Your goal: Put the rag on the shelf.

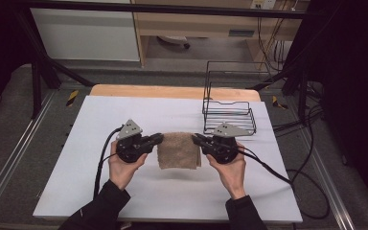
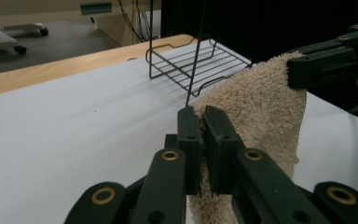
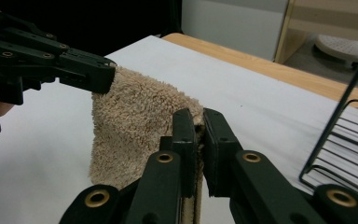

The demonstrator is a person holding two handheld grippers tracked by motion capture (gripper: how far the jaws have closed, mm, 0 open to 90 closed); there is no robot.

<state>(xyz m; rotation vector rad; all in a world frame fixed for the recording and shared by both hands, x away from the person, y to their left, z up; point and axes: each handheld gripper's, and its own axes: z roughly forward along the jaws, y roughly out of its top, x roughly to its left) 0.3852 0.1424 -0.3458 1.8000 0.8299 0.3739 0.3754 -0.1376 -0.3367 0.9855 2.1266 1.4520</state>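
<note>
Holding the beige terry-cloth towel (image 1: 178, 150) stretched between us: left gripper (image 1: 159, 138) is clamping its left top corner, right gripper (image 1: 194, 139) the right, both clenched on cloth. Towel's hanging just over the white table (image 1: 96, 120), long axis running L-R. Black wire rack (image 1: 228, 115) is sitting close behind the right gripper; open room's to the left & front.

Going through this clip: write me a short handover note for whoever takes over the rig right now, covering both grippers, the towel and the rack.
Left gripper: shut on the towel's left top corner.
Right gripper: shut on the right top corner.
Towel: beige, folded, hanging between the two grippers above the white table; its shadow shows beneath it, so it looks lifted off the surface.
Wire rack: stands at the far right of the table, just beyond the right gripper, with nothing on it.
Done: towel gripped at both corners and raised.
Left: probably carrying it to the rack or laying it down again; keep both grips firm.
</note>
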